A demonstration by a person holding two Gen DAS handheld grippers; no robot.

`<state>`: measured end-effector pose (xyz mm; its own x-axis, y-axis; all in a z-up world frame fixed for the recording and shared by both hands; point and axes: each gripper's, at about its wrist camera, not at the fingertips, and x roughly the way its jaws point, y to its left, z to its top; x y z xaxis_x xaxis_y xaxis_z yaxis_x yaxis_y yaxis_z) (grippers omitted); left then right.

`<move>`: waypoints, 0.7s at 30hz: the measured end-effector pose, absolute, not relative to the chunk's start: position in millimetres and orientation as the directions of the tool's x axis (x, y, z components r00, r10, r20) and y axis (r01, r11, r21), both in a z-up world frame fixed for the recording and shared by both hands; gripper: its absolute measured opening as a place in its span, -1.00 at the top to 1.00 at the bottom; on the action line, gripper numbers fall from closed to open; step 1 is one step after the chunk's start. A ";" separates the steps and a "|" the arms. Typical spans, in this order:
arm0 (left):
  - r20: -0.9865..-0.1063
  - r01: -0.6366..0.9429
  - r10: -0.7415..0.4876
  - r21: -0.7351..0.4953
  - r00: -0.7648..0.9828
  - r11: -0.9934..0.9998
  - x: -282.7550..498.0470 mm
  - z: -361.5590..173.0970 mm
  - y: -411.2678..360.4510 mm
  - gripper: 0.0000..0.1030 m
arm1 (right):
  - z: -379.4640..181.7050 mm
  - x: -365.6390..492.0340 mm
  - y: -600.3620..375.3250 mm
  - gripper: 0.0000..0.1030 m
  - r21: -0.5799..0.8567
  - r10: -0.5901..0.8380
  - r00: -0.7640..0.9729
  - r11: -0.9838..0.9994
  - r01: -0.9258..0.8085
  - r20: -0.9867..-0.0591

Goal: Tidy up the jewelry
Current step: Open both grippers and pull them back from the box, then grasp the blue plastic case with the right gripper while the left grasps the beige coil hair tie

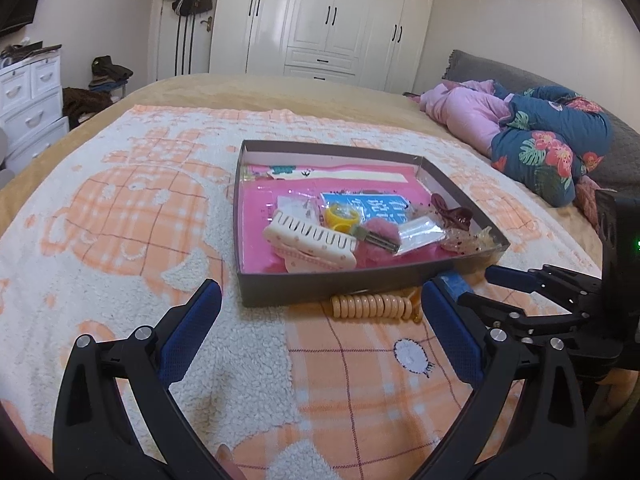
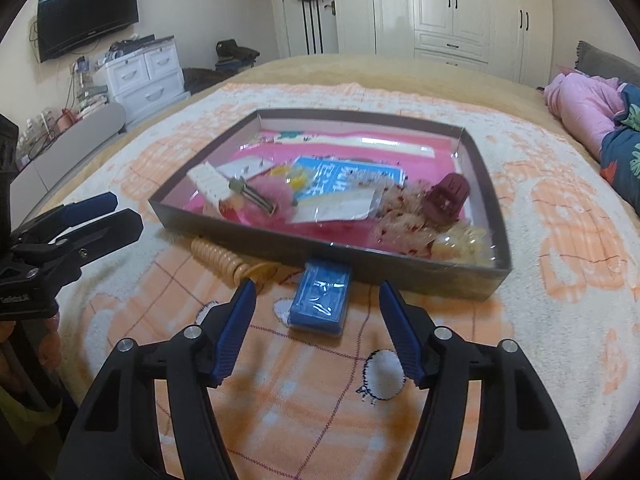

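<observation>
Ahead of the jaws, the tray (image 2: 420,276) has dark brown walls and a bright pink floor. Between the right jaws lies a blue box (image 2: 320,300); left of them, a peach coiled hair tie (image 2: 224,258). The blanket (image 1: 120,216) underneath is cream with orange checks.

Fleecy, nubbly cloth on the blanket (image 1: 120,208), matt peach and white. Matt dark cardboard for the tray (image 2: 400,270) walls, glossy pink lining inside. Smooth pale plastic on the hair claw (image 1: 308,240); fuzzy pink pompom clip (image 1: 380,236) with a dull metal bar. Crinkled clear plastic over the sachet (image 1: 420,234). Glossy peach plastic in the spiral hair tie (image 1: 372,306). Shiny wrapped blue box (image 2: 320,300). Textured blue rubbery pads (image 2: 236,332) on matt black plastic.
</observation>
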<state>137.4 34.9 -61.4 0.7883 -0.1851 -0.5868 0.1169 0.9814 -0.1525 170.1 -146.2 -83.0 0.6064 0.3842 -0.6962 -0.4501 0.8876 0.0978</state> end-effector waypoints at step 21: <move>-0.672 0.184 -0.260 -0.184 0.693 0.966 169.3 -95.1 -0.4 -0.78 | -100.5 182.2 -167.0 0.33 0.145 0.375 0.573 0.903 -0.405 -0.729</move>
<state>169.3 -0.4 -95.1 0.6930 -0.2602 -0.6724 0.1843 0.9655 -0.1837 182.2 -167.0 -100.5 0.5730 0.3746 -0.7289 -0.4051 0.9026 0.1455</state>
